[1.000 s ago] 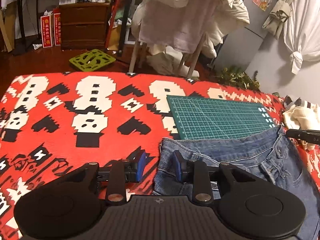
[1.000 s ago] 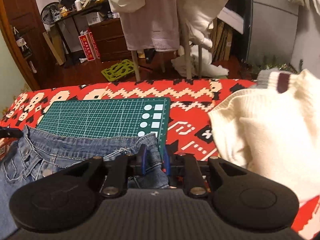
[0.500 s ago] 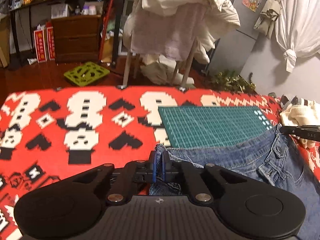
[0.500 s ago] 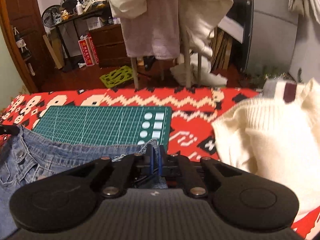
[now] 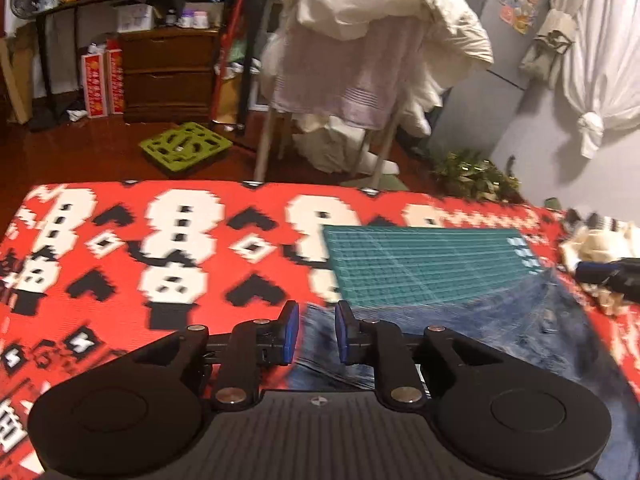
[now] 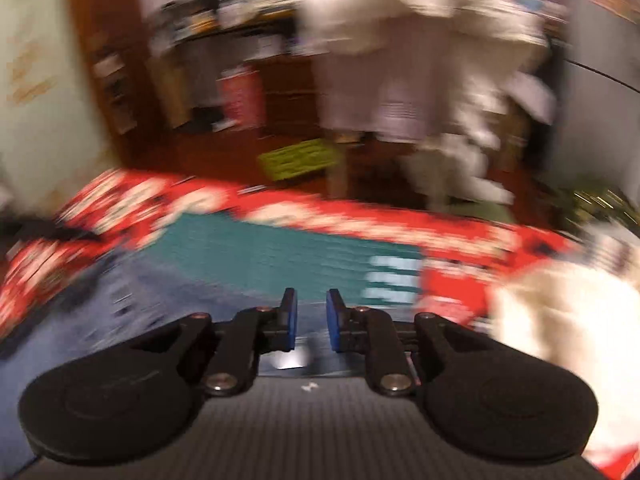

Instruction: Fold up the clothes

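Blue jeans (image 5: pixel 460 320) lie on the red patterned cover (image 5: pixel 120 280), their top edge overlapping a green cutting mat (image 5: pixel 420 260). My left gripper (image 5: pixel 316 332) is open just above the jeans' left corner, with denim showing between the blue pads (image 5: pixel 290 330) but not pinched. The right gripper's tip (image 5: pixel 608 274) shows at the far right. The right wrist view is heavily blurred. There my right gripper (image 6: pixel 307 320) is open over the jeans (image 6: pixel 120 312) near the mat (image 6: pixel 280 260), holding nothing.
A cream knitted sweater (image 6: pixel 560 320) is heaped at the right end of the cover, also visible as the sweater (image 5: pixel 600 240). Beyond the cover stand a chair draped with white laundry (image 5: pixel 360 40), a green stool (image 5: pixel 184 148), drawers (image 5: pixel 168 76) and a plant (image 5: pixel 472 172).
Both grippers were shut on the jeans' top edge half a second ago; now both are open and the denim has dropped back flat. The right gripper is moving fast, blurring its view.
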